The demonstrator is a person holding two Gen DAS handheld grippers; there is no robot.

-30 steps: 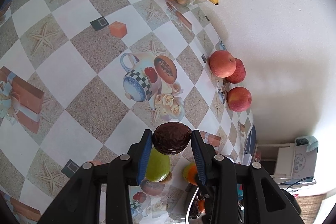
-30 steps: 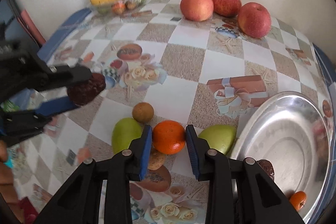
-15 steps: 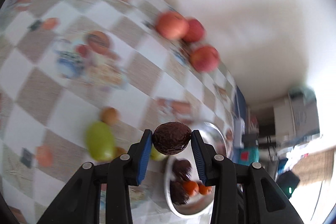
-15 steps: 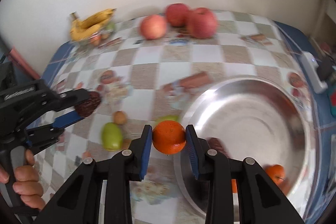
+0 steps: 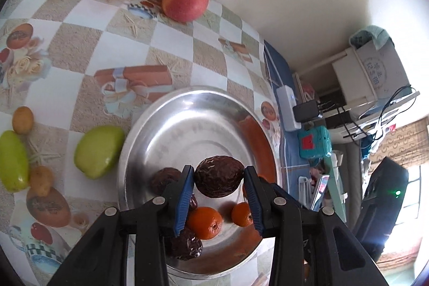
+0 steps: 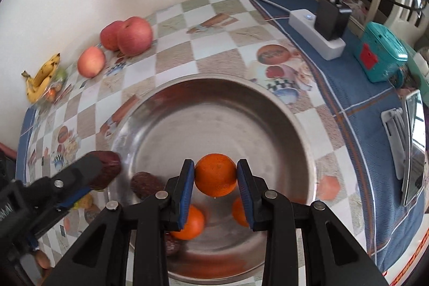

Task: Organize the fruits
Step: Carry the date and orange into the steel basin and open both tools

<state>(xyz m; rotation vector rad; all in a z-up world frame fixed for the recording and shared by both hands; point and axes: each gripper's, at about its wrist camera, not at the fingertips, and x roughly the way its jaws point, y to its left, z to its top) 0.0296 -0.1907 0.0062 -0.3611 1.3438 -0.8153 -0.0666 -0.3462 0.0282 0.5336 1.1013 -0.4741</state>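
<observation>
My left gripper (image 5: 218, 180) is shut on a dark wrinkled fruit (image 5: 219, 180) and hangs over the steel bowl (image 5: 187, 109). My right gripper (image 6: 215, 178) is shut on an orange (image 6: 215, 174) above the same bowl (image 6: 214, 87). In the bowl lie two oranges (image 5: 205, 223) and dark wrinkled fruits (image 5: 163, 178). The left gripper (image 6: 104, 173) with its dark fruit shows at the bowl's left rim in the right wrist view. Two green fruits (image 5: 99, 150) and small brown ones (image 5: 22, 119) lie on the cloth left of the bowl.
Three red apples (image 5: 185, 0) sit by the wall, with bananas (image 6: 40, 78) further along it. A white power strip with a black plug (image 6: 317, 32) and a teal box (image 6: 380, 55) lie on the blue cloth edge right of the bowl.
Both grippers have swung from the loose fruit on the checked cloth to above the steel bowl, each still holding its fruit, and both have rolled.
</observation>
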